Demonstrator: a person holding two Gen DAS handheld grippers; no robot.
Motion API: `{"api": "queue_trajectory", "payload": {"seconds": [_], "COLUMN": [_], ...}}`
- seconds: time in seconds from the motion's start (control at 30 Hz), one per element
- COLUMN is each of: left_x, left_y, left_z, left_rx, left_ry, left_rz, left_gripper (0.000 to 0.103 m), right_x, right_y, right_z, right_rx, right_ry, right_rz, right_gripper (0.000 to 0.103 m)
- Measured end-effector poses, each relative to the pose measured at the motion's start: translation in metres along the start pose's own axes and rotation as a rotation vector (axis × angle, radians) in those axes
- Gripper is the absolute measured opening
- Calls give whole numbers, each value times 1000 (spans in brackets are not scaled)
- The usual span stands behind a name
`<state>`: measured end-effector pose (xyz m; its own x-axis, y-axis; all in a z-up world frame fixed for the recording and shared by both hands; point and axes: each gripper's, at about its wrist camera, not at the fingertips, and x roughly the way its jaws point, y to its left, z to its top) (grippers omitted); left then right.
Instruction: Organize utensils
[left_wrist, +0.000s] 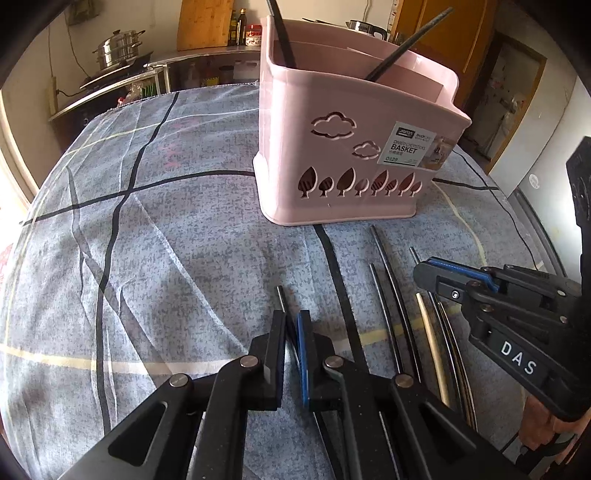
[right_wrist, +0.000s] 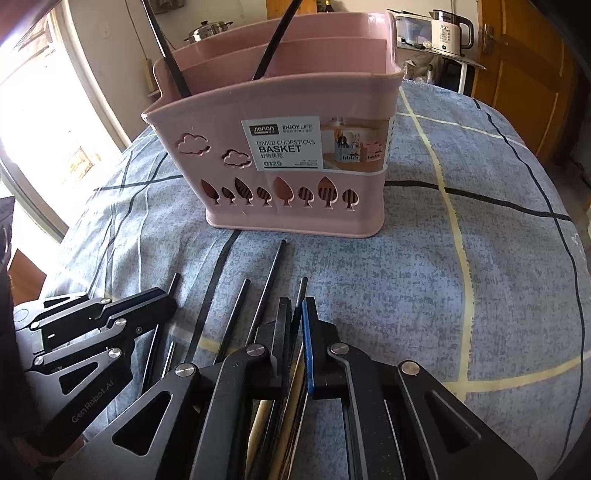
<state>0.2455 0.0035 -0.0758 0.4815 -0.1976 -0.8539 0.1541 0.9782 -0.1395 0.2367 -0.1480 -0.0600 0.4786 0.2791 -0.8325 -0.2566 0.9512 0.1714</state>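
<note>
A pink chopsticks basket (left_wrist: 332, 173) (right_wrist: 295, 199) stands on the table with two black chopsticks (left_wrist: 284, 40) (right_wrist: 273, 40) upright in it. Several dark chopsticks (left_wrist: 391, 288) (right_wrist: 269, 280) and a pale one (left_wrist: 432, 350) lie in a row on the cloth in front of it. My left gripper (left_wrist: 291, 317) is shut on the leftmost black chopstick (left_wrist: 281, 297), low at the cloth. My right gripper (right_wrist: 297, 306) (left_wrist: 424, 267) is shut on a black chopstick (right_wrist: 303, 286) at the right end of the row.
The table has a blue-grey checked cloth (left_wrist: 166, 221) (right_wrist: 461, 240). Behind it are a counter with a steel pot (left_wrist: 118, 48), bottles, a cutting board, a kettle (right_wrist: 450, 29) and a wooden door (right_wrist: 524, 74).
</note>
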Motion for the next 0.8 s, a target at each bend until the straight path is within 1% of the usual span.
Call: {"api": "queue_trajectory", "payload": {"seconds": [0.1, 0.23, 0.5, 0.67, 0.8], "left_x": [-9, -32, -97, -134, -156], "left_y": [3, 3, -5, -15, -20], "left_z": [1, 6, 25, 39, 49], "left_rx": [-16, -23, -12, 28, 44], "left_ry": [-16, -60, -180, -262, -318], "left_rz": [-10, -34, -65, -55, -49], "left_gripper": [5, 5, 4, 4, 4], "right_x": [-14, -37, -85, -116, -138], "right_y": [2, 2, 0, 5, 8], "right_z": [2, 7, 24, 32, 39], "right_rx": [0, 8, 15, 0, -16], "right_ry": [-29, -73, -185, -260, -315], "right_rz": [17, 39, 65, 66, 63], "right_gripper": [5, 5, 5, 4, 4]}}
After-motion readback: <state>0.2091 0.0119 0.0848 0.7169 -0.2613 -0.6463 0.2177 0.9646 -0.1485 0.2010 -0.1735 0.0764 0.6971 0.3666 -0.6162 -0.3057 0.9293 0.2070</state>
